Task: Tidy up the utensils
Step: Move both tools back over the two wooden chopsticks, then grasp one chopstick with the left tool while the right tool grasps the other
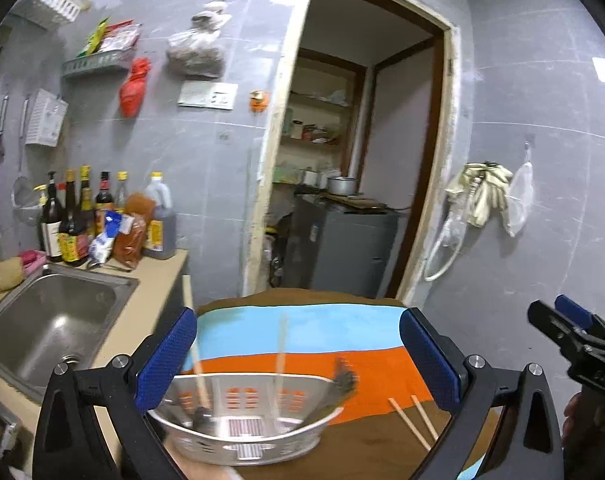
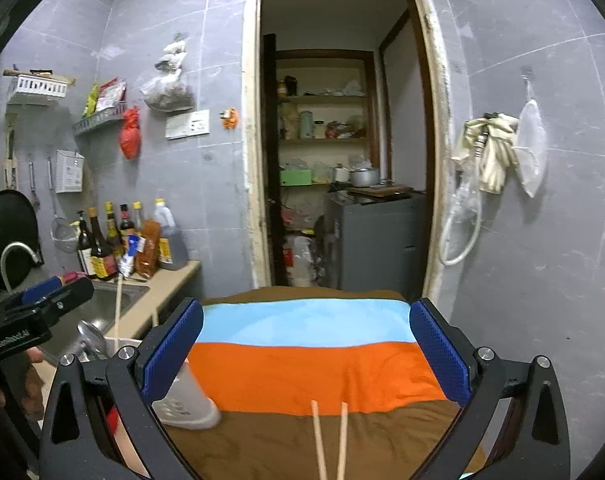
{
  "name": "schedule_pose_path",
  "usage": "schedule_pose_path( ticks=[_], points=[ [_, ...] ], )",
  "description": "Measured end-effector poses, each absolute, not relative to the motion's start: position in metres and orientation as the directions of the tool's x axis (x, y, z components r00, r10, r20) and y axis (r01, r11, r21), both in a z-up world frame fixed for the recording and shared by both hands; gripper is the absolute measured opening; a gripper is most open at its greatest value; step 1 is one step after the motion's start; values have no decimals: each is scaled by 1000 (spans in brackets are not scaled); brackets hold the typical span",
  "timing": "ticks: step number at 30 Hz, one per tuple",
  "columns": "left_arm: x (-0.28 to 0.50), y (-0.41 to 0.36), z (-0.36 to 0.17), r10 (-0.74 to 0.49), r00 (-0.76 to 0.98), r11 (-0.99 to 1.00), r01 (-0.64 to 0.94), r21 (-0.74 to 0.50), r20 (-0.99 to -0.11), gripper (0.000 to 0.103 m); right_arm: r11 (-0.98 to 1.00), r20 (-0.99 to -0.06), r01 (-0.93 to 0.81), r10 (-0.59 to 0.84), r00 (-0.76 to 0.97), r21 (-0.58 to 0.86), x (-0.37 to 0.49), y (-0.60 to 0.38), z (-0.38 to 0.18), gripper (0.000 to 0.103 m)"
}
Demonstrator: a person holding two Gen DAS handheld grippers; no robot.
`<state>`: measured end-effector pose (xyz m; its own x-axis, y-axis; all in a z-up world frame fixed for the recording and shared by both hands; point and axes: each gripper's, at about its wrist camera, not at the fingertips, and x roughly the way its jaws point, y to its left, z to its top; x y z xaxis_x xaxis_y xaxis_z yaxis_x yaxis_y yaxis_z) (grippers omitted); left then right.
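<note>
Nearest the left gripper (image 1: 298, 360), jaws wide and empty, stands the white utensil basket (image 1: 246, 420), already holding 2 chopsticks (image 1: 280, 356) and a dark-ended utensil. Just right of the basket, 2 loose chopsticks (image 2: 330, 440) lie on the striped cloth (image 2: 302, 372), likely next; the right gripper (image 2: 306, 352), also spread empty, hangs over them. Only the left view looks into the basket and the sink (image 1: 54, 312) beyond it.

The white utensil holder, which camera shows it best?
The left wrist view: the white utensil holder sits centred between the open left gripper, slotted walls and the chopsticks standing inside visible. The right wrist view catches only its side, mostly behind the right gripper's finger.
</note>
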<state>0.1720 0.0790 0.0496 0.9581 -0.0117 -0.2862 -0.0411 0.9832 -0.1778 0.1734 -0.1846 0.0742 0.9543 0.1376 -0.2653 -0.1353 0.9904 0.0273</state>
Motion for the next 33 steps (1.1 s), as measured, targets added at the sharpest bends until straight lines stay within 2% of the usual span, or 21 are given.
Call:
schedule_pose_path(
  ticks=[8,20,27,33],
  points=[
    [179,33,43,-50,957,989,8,-147,-286,102,996,-287,-90,86,954,-1,171,-228,62,101],
    [196,-28,9,-47,925,993,4,-114,-376,102,997,-373,-77,71,925,-2,200,-287,23,101],
    [218,-48,-35,-17,884,992,-45,-121,-467,102,990,-453,-140,133,882,18,229,-304,-27,101],
    [247,-51,-72,-82,810,975,-55,-214,-580,102,975,-565,-190,224,794,119,263,-315,-77,101]
  ],
)
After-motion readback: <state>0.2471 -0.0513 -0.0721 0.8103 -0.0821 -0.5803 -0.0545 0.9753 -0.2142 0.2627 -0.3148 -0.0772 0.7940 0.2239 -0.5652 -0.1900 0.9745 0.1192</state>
